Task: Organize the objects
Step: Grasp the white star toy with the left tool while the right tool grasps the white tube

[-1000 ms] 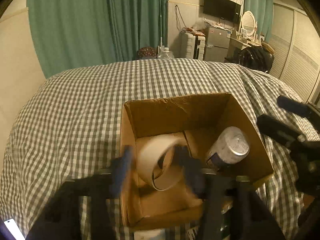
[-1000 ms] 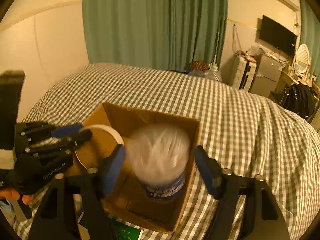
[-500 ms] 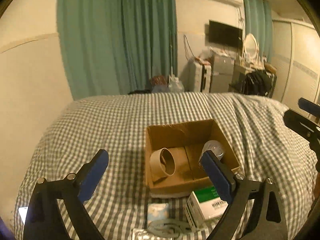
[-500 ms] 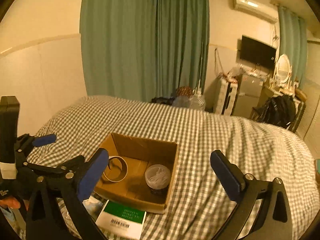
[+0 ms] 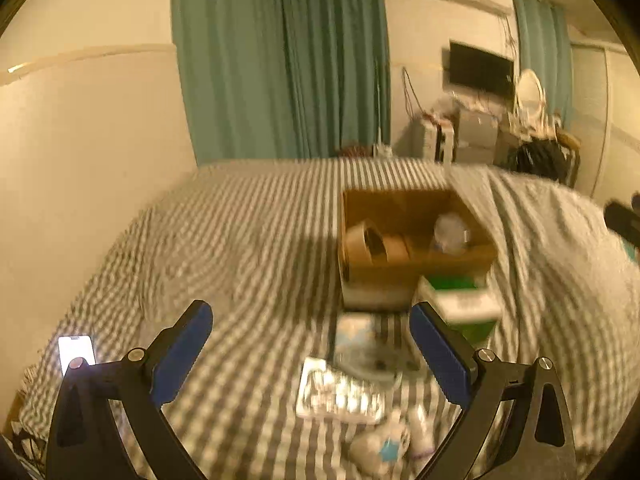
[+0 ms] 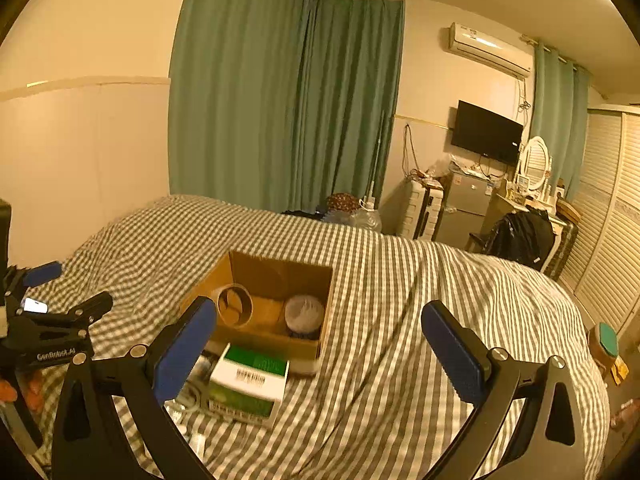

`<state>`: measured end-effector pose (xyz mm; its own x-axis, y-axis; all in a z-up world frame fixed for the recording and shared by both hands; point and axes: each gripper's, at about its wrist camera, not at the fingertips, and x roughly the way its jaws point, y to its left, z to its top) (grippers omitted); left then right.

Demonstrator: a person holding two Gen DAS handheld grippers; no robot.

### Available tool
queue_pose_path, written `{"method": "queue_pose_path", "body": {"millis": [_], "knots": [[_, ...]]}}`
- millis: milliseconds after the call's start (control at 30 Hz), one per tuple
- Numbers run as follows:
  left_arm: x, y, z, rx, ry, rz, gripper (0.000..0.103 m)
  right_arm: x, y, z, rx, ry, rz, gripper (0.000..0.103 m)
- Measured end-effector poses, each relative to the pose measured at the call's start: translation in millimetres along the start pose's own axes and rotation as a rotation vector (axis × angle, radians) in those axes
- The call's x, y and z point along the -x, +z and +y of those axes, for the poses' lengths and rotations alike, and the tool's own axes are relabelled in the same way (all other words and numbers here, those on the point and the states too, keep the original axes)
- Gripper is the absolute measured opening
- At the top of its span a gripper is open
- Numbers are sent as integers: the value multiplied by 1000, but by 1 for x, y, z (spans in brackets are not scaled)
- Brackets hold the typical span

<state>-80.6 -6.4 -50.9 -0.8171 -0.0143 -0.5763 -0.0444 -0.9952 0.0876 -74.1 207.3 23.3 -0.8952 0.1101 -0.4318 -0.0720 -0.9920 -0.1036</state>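
**Right wrist view: box on the bed, both tongs wide and holding nothing**

The cardboard box (image 6: 276,300) sits on the checked bed (image 6: 400,320). Inside it a tape roll (image 6: 235,306) lies at the left, and a round jar with a pale lid (image 6: 304,314) stands at the right. Just in front of the box, touching its near side, is a green and white carton (image 6: 248,384). More small packs lie close by, nearer the camera, but they are too blurry to name.

The right tongs (image 6: 316,348) are wide apart and hold nothing. They hang above the bed, near the carton.

The left tongs (image 5: 310,344) are wide apart too, with nothing in them. Below them lies a shiny flat pack (image 5: 340,396). A lit phone (image 5: 76,350) rests on the bed at the far left.
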Motion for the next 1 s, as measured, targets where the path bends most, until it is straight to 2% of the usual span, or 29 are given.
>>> {"method": "queue_pose_path", "body": {"millis": [67, 233, 300, 533, 667, 700, 767, 800, 833, 1000], "knots": [[-6, -24, -5, -8, 5, 33, 101, -4, -17, 3, -21, 18, 25, 103], [-31, -75, -23, -46, -90, 164, 101, -25, -59, 12, -36, 34, 129, 103], [-41, -87, -33, -70, -104, 219, 101, -33, -71, 13, -35, 33, 168, 103], [-54, -103, -43, -95, -142, 277, 101, -51, -96, 10, -56, 29, 246, 103], [-65, -109, -49, -92, -205, 336, 99, -54, -100, 14, -54, 31, 262, 103], [-69, -112, -52, -101, -217, 357, 95, -55, -101, 15, -53, 32, 265, 103], [-73, -115, -55, -112, -214, 376, 78, -57, -103, 17, -52, 35, 276, 103], [-74, -116, -56, -115, -228, 387, 65, -57, -105, 19, -50, 36, 280, 103], [-75, -117, -56, -111, -232, 394, 62, -57, -106, 20, -49, 36, 283, 103], [-64, -111, -46, -65, -237, 364, 62, -60, -110, 24, -45, 45, 302, 103]]}}
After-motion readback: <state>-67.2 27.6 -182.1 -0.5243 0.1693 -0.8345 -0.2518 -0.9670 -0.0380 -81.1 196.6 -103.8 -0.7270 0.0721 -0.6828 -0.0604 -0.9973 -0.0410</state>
